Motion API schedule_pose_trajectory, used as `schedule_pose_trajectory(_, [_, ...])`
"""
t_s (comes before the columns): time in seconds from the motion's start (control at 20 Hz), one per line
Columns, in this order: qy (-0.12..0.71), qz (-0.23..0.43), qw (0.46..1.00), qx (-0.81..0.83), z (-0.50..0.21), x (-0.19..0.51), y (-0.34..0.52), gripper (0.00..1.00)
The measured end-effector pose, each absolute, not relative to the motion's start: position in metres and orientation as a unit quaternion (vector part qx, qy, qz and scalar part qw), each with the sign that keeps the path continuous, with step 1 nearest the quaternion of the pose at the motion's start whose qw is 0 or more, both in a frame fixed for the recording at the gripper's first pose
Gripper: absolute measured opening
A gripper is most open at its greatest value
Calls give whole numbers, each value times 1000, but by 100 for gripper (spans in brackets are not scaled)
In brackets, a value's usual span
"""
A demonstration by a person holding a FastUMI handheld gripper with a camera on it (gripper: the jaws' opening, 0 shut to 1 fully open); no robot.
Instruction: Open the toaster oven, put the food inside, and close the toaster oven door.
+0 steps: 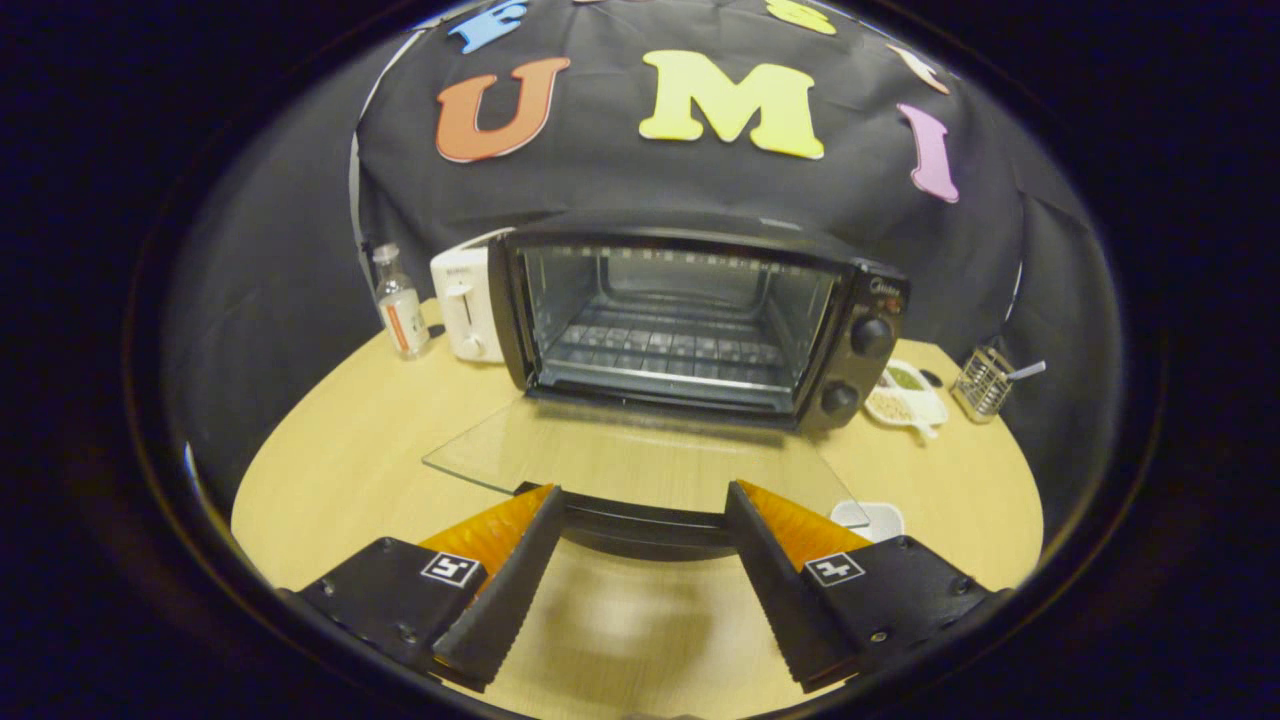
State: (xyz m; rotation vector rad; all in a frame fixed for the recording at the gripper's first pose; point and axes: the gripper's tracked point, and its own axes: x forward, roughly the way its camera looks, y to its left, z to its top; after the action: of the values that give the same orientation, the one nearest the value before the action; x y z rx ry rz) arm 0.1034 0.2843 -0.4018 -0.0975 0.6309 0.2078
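Tool (640, 505) is hovering low over the near edge of the surface (330, 470) with its two fingers spread wide and gripping nothing; the dark handle bar (640, 525) of the toaster oven's door is lying just between and ahead of the fingertips, not pressed by either. Beyond the bar the glass door (620, 455) is lying folded down flat over the surface, so the opening step is looking done. Past it the toaster oven (690, 320) is standing toward the far edge, its cavity open and its wire rack (670, 350) looking bare. Food for the oven is not sitting on the rack; a small white dish (875, 518) is peeking out beside the right finger, near the door's right corner, and whether it is carrying the food cannot be told. A white toaster (462, 305) and a clear bottle (400, 305) are standing left of the oven, and a divided snack dish (905, 395) and a wire holder (982, 383) right of it. Judging by this, loading the food and shutting the door are both remaining
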Motion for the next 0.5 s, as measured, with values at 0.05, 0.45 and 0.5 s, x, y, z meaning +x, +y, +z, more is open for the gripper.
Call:
schedule_pose_trajectory(0.05, [324, 106, 939, -52, -415, 98, 284, 100])
schedule_pose_trajectory(0.45, [345, 123, 928, -69, -440, 96, 285, 100])
schedule_pose_trajectory(0.5, [346, 123, 927, -69, -440, 96, 285, 100])
